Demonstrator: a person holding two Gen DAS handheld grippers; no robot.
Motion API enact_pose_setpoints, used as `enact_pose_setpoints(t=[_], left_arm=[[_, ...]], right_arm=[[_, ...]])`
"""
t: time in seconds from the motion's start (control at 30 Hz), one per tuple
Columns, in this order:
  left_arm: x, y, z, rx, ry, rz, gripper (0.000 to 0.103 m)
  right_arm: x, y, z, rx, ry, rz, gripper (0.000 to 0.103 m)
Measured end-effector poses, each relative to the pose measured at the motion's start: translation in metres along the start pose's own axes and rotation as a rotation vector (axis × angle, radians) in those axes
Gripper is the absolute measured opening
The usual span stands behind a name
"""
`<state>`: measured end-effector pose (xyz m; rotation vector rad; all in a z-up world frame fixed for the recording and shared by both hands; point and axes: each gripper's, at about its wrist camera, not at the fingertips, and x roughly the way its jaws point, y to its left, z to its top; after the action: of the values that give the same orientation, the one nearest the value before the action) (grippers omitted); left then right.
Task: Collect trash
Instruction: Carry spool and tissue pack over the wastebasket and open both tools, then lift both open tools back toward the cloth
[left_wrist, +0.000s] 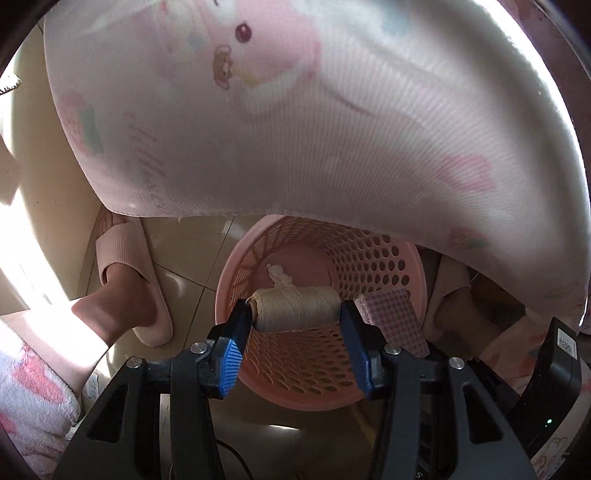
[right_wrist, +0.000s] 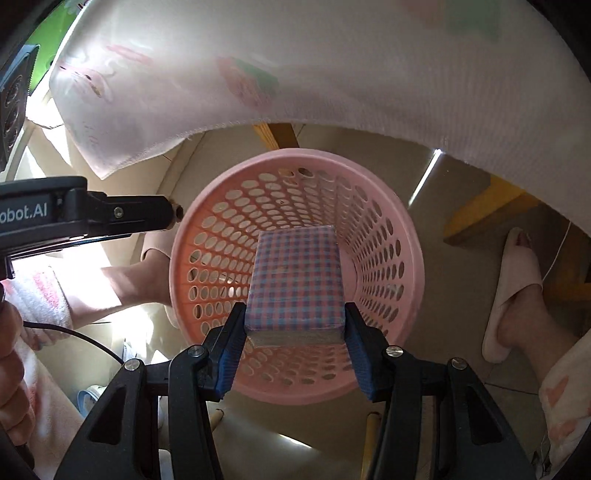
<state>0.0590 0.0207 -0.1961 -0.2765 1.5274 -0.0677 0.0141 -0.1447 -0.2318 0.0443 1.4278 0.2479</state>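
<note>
1. L gripper (left_wrist: 295, 314): jaws about half open, clamped endwise on a spool of cream thread (left_wrist: 297, 308); spool spans pad to pad.
2. R gripper (right_wrist: 295, 321): jaws about half open, pinching a checked pink-blue box (right_wrist: 297, 280) by its sides, box sticking out fwd past the tips.
3. Pink perforated basket (right_wrist: 406, 236) sits on the floor straight beyond both sets of jaws; both items hang over its mouth, not released yet.
4. Done so far: a crumpled white tissue (left_wrist: 277, 275) already lies on the basket bottom, just past the spool.
5. Left: let go of spool + box so they drop in. Any more trash elsewhere: can't tell, a printed cloth (left_wrist: 295, 129) blocks the view ahead.
</note>
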Motion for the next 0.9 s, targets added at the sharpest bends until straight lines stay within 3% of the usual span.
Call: enact_pose_setpoints(t=[0.17,0.6,0.7,0.77,0.9], left_arm=[[0.015,-0.006,-0.001,0.057,-0.010,0.053,0.048],[0.034,-0.008,-0.012,0.053,0.108,0.082,0.050],[0.030,-0.007,-0.012,0.055,0.086,0.097,0.057],[0.025,-0.009,-0.012,0.066,0.063,0.110,0.064],[0.009,-0.010,-0.010,0.077,-0.001,0.125,0.065]], right_arm=[[0.017,-0.005,0.002,-0.006,0.027,-0.061,0.054],[0.045,-0.012,-0.006,0.008,0.118,-0.079,0.055],[0.046,-0.014,-0.008,0.011,0.110,-0.092,0.058],[0.044,-0.014,-0.007,0.019,0.105,-0.102,0.067],[0.034,-0.015,-0.005,0.037,0.073,-0.116,0.067]])
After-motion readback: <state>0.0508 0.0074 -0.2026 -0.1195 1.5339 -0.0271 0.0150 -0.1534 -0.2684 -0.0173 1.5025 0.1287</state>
